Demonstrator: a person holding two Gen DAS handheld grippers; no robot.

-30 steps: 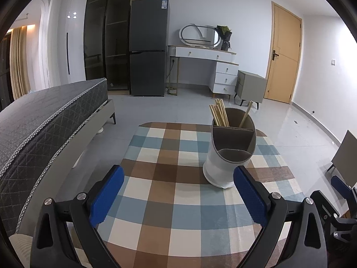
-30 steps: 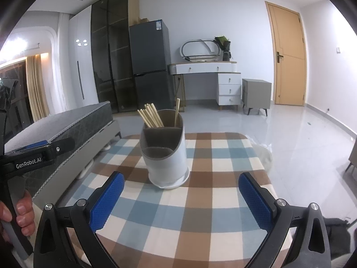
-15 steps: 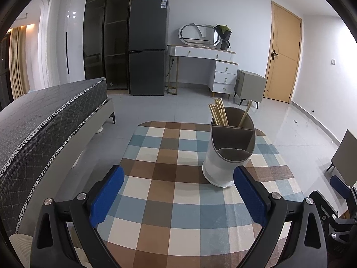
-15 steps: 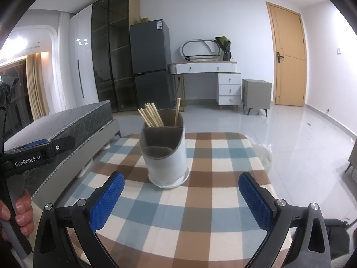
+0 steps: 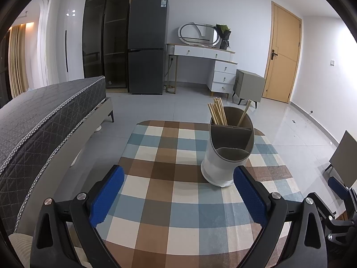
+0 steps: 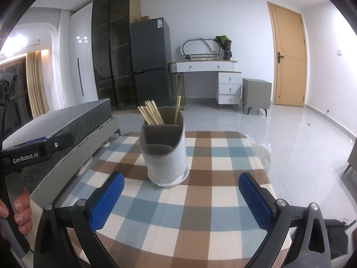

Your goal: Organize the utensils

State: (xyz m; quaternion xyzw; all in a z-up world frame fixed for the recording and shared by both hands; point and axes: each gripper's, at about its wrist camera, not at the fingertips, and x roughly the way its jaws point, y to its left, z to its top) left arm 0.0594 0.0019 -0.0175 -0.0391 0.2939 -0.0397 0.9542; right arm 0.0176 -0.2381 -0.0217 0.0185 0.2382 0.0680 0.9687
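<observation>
A tiled bedroom with a dark fridge [image 5: 147, 44], a white dressing table [image 5: 205, 55], a wooden door [image 5: 283, 53] and a grey quilted bed [image 5: 44, 116] lies behind a small table under a checked cloth [image 5: 178, 203] of brown, blue and cream squares. On that cloth stands the utensil holder [image 5: 226, 151], a white tub with a grey divided insert, upright and toward the far half of the table. A bundle of wooden chopsticks [image 5: 216, 114] leans in its back left compartment, and a single wooden stick [image 5: 243, 114] leans in the back right one; the front compartment looks empty from both cameras. The left gripper [image 5: 178, 201] hovers over the near cloth with its blue-padded jaws spread wide and nothing between them; the holder sits ahead and to the right, its base just past the right pad, apart from it. The right gripper [image 6: 181, 203] is likewise spread wide and empty, and here the holder [image 6: 165, 149] stands ahead, between the lines of the two pads, a little left of centre, not touched. Only the right wrist view shows the left tool's black handle marked GenRobot.AI and the person's hand [image 6: 19, 212] wrapped round its grip at the left edge. Only the left wrist view shows part of the right gripper at its lower right edge, and a grey panel [image 5: 344, 149] standing on the floor to the right.
</observation>
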